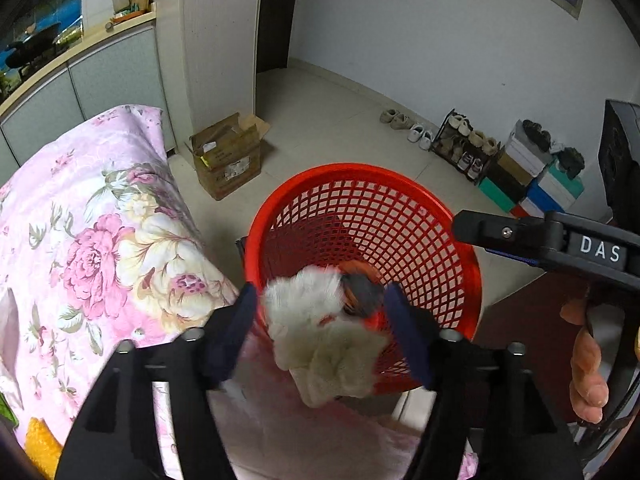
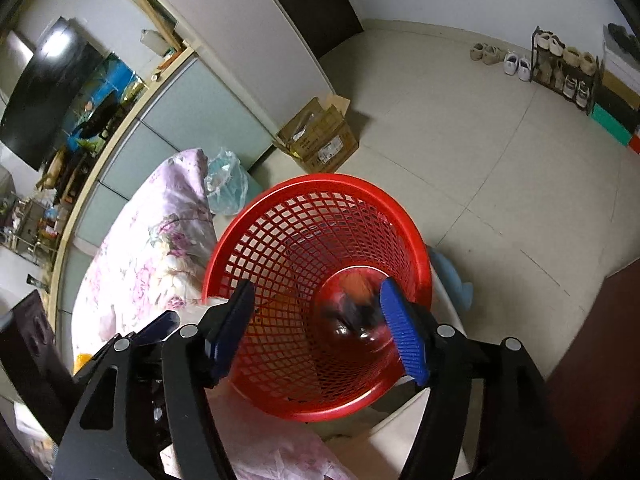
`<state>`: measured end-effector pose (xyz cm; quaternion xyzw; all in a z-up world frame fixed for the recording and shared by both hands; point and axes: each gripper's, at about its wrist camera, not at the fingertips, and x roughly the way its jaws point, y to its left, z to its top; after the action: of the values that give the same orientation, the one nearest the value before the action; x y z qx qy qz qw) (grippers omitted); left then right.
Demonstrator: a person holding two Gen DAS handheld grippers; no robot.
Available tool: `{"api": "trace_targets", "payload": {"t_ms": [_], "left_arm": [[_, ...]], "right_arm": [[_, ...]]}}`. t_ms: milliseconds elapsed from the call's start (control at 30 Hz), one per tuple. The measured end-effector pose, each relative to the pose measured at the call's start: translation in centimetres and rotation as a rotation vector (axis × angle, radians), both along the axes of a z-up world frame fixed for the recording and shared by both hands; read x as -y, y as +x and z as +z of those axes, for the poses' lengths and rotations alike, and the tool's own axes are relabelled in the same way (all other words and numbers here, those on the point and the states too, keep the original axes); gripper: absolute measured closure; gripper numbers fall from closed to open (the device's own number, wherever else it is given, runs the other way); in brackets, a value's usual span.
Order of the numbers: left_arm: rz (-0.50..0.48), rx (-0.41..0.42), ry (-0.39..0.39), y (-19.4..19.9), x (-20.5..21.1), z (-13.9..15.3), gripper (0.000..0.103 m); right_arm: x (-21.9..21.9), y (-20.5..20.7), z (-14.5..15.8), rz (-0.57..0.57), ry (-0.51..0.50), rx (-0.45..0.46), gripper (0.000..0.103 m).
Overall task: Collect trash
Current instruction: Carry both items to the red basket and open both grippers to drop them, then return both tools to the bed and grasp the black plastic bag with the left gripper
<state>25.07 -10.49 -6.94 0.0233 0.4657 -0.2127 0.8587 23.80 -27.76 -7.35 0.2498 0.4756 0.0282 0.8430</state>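
Observation:
A red mesh basket (image 1: 360, 170) stands on the floor beside the bed, and both tools point down into it. My left gripper (image 1: 322, 288) is open over the near rim. A crumpled white tissue (image 1: 320, 332) hangs loose and blurred between its pads, touching neither firmly. Beside the tissue is a blurred dark and orange scrap (image 1: 360, 288). In the right wrist view my right gripper (image 2: 317, 284) is open above the basket (image 2: 320, 180). The blurred dark and orange scrap (image 2: 352, 304) is low inside the basket, close to the blue right pad (image 2: 404, 336).
A pink floral quilt (image 1: 100, 240) lies to the left of the basket. An open cardboard box (image 1: 228, 156) sits on the tiled floor behind it. A shoe rack (image 1: 464, 144) and coloured boxes (image 1: 532, 184) line the far wall. A person's hand (image 1: 588, 368) holds the other tool's handle.

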Motion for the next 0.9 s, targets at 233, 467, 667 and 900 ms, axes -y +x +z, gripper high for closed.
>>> {"api": "trace_targets", "payload": {"t_ms": [233, 467, 667, 900], "left_arm": [[0.027, 0.029, -0.018, -0.8, -1.0, 1.4, 0.023], [0.076, 0.101, -0.016, -3.8, -3.9, 3.8, 0.019], [0.167, 0.155, 0.012, -7.9, -7.8, 5.2, 0.017], [0.296, 0.173, 0.074, -11.7, -12.8, 5.3, 0.017]], "right_arm": [[0.0, -1.6, 1.9, -0.001, 0.0, 0.051, 0.039], [-2.1, -4.2, 4.6, 0.037, -0.05, 0.142, 0.039], [-5.9, -6.6, 6.6, 0.121, -0.107, 0.235, 0.039], [-10.9, -8.1, 7.3, 0.231, -0.137, 0.285, 0.034]]}}
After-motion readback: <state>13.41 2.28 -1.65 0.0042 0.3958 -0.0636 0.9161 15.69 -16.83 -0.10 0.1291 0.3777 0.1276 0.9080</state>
